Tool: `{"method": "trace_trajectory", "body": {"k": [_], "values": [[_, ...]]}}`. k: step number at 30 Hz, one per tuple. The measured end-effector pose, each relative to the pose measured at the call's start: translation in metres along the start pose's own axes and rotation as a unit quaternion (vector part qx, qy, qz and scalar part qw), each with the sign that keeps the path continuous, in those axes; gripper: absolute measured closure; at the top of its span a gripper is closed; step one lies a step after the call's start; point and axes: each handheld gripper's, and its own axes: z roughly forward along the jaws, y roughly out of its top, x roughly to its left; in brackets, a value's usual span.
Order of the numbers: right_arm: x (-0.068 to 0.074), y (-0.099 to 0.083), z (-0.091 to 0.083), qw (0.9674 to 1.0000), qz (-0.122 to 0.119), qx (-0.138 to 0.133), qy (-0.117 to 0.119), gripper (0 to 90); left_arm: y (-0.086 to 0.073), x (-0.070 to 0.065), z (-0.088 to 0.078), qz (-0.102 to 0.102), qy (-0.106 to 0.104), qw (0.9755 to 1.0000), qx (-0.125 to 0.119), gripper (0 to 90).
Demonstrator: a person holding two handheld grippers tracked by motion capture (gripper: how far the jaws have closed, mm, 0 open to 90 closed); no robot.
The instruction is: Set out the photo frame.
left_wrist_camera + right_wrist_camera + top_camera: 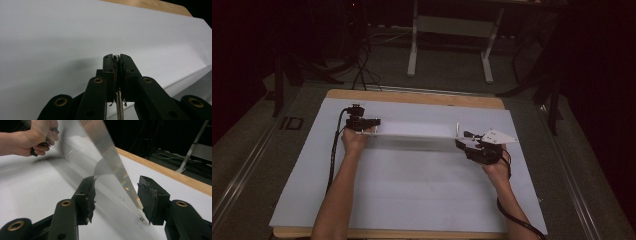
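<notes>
Worktop (412, 210), white-covered, carries a long clear strip (412, 134), thin, glossy w/ faint rainbow sheen, spanning its far half from left to right. Prob. light, springy, slippery, easily creased; grip at the ends. Left gripper (373, 123) fingers pinched on its left end. Right gripper (116, 195) fingers wide apart, strip between, unpressed.

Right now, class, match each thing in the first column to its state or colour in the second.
Things:
1. left gripper
2. right gripper
3. clear strip
4. table edge

States:
A. wood-brown
B. fingers open
C. fingers shut on the strip's end
D. stretched from one gripper to the other

Pairs: 1-C, 2-B, 3-D, 4-A
</notes>
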Motion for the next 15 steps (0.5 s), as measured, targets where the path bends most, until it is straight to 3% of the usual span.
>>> {"method": "trace_trajectory", "body": {"k": [3,11,15], "values": [[0.000,0.000,0.000,1.0000,0.001,0.001,0.001,48.1,-0.001,0.003,-0.001,0.002,-0.011,0.9999,-0.001,82.5],[-0.002,0.002,0.001,1.0000,0.007,0.001,0.001,48.1,-0.004,0.003,-0.009,0.023,-0.004,0.9996,-0.013,76.6],[-0.003,0.003,0.001,1.0000,0.007,0.001,0.002,48.1,-0.009,0.003,-0.018,0.026,-0.013,0.9989,-0.037,74.5]]}}
